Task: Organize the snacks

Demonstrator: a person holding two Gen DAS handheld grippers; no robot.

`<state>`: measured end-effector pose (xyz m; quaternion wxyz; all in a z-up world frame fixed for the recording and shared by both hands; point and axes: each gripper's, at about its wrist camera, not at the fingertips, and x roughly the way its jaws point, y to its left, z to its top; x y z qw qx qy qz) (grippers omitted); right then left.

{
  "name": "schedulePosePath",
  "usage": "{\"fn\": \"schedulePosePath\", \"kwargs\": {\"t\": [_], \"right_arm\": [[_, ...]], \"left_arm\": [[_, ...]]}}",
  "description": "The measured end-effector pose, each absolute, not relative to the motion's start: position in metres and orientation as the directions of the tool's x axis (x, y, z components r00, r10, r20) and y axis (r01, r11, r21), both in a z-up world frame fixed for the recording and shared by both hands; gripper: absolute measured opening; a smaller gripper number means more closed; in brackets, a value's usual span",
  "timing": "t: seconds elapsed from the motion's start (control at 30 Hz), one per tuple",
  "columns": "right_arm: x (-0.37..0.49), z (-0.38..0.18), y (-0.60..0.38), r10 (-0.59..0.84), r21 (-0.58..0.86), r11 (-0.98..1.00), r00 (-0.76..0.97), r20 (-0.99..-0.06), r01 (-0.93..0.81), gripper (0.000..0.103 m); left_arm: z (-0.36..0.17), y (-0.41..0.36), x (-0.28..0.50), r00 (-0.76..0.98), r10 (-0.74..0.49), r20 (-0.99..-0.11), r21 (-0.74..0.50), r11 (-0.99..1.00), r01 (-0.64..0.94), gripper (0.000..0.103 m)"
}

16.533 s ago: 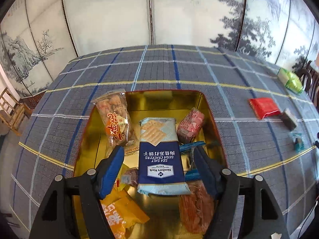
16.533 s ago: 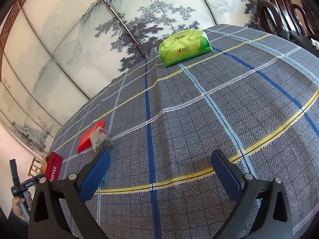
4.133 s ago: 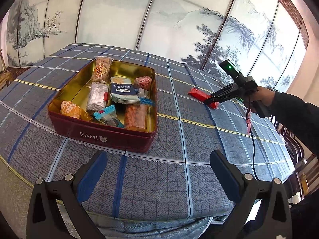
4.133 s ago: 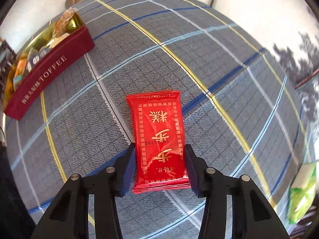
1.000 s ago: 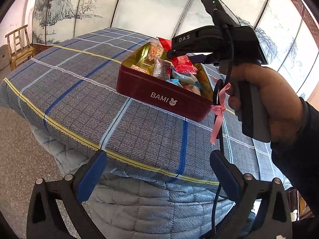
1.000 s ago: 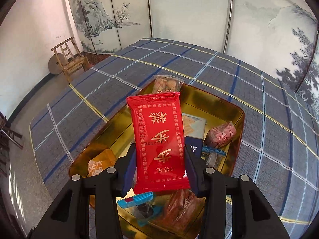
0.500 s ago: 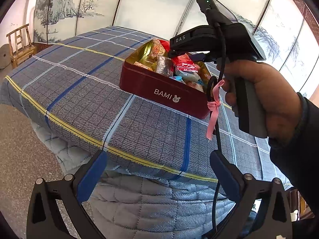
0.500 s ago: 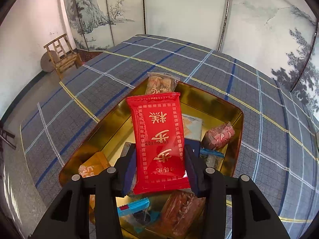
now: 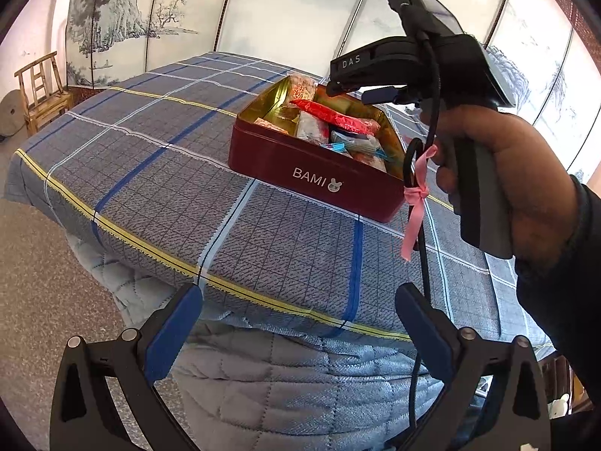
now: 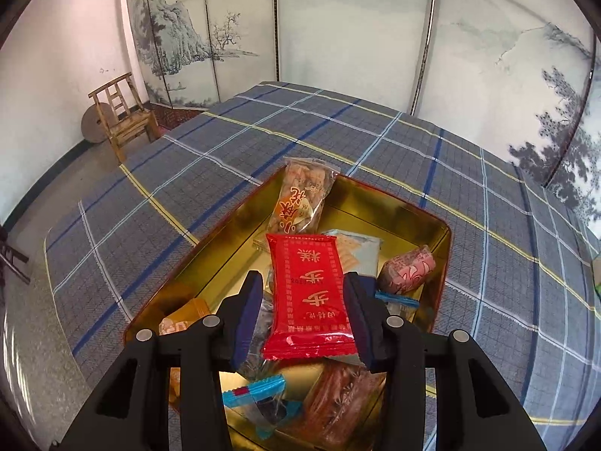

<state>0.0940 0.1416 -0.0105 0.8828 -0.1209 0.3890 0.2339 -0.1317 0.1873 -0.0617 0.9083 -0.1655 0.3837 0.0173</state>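
**Red packet over the tin**

The right gripper (image 10: pixel 302 310) is pinching a flat red foil snack packet (image 10: pixel 308 297) above the gold-lined red metal tin (image 9: pixel 263 152) sitting on the blue plaid tablecloth (image 9: pixel 150 165). The left gripper (image 9: pixel 296 323), jaws spread, is hanging off the table's near edge. Painted folding screens (image 10: pixel 338 30) are lining the room.

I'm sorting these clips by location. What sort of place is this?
Probably a traditionally furnished room in a home or teahouse, not a lab: painted landscape folding screens line the walls, a rustic wooden chair stands in the corner, and a plaid cloth covers the table.
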Motion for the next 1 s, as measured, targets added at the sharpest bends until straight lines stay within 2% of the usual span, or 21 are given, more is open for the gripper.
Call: {"fn": "schedulePosePath", "kwargs": {"t": [0.1, 0.17, 0.23, 0.4, 0.53, 0.73, 1.0], "right_arm": [[0.087, -0.005, 0.130, 0.304, -0.058, 0.872, 0.632, -0.713, -0.485, 0.048], [0.082, 0.001, 0.119, 0.293, -0.067, 0.884, 0.662, -0.689, -0.462, 0.056], [0.074, 0.008, 0.106, 0.278, -0.079, 0.899, 0.700, -0.658, -0.431, 0.071], [0.052, 0.025, 0.078, 0.244, -0.106, 0.920, 0.761, -0.601, -0.378, 0.082], [0.035, 0.038, 0.059, 0.226, -0.111, 0.933, 0.796, -0.562, -0.343, 0.091], [0.019, 0.046, 0.029, 0.207, -0.080, 0.953, 0.817, -0.538, -0.294, 0.094], [0.011, 0.035, -0.006, 0.159, -0.074, 0.969, 0.827, -0.539, -0.235, 0.097]], "left_arm": [[-0.062, 0.188, -0.130, 0.698, -0.071, -0.712, -0.269, 0.947, -0.177, 0.102], [-0.060, 0.188, -0.130, 0.707, -0.027, -0.707, -0.234, 0.952, -0.199, 0.102], [-0.057, 0.186, -0.130, 0.715, 0.033, -0.698, -0.171, 0.962, -0.211, 0.102], [-0.039, 0.190, -0.128, 0.767, 0.161, -0.621, -0.070, 0.963, -0.259, 0.102], [-0.020, 0.189, -0.111, 0.783, 0.204, -0.587, -0.023, 0.963, -0.268, 0.102], [0.007, 0.174, -0.082, 0.793, 0.271, -0.545, 0.058, 0.956, -0.287, 0.102], [0.017, 0.154, -0.050, 0.808, 0.210, -0.551, 0.028, 0.972, -0.234, 0.102]]}}
